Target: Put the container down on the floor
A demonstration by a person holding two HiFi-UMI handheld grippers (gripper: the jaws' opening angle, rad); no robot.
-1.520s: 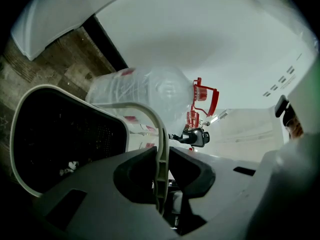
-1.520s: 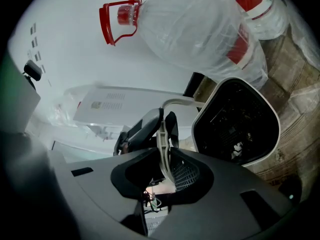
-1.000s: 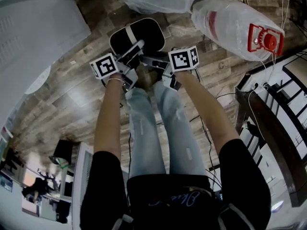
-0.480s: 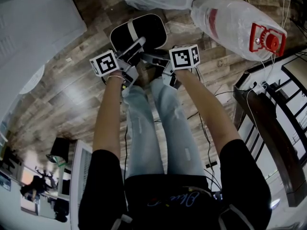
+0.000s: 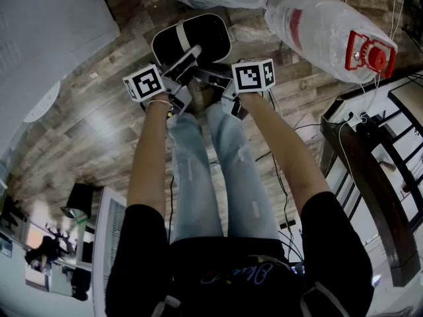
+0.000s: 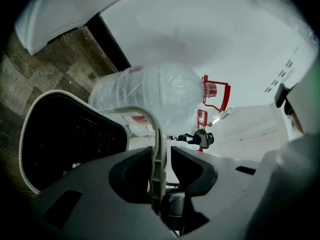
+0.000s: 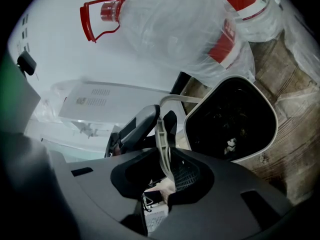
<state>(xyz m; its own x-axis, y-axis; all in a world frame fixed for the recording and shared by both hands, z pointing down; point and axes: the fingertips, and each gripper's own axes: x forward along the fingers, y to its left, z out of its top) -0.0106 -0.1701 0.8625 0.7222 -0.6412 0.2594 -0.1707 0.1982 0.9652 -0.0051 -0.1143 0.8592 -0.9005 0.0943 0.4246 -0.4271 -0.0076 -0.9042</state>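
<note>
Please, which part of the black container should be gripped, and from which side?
Take the thin white handle, near the top of its arch, coming from the person's side with the jaws across its flat faces. It is a narrow flat strip standing clear of the open top; the container body looks too wide and rounded to pinch.

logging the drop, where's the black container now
Head view, top centre: the black container is over the wood floor just beyond the person's legs, left of the bagged water jug.
</note>
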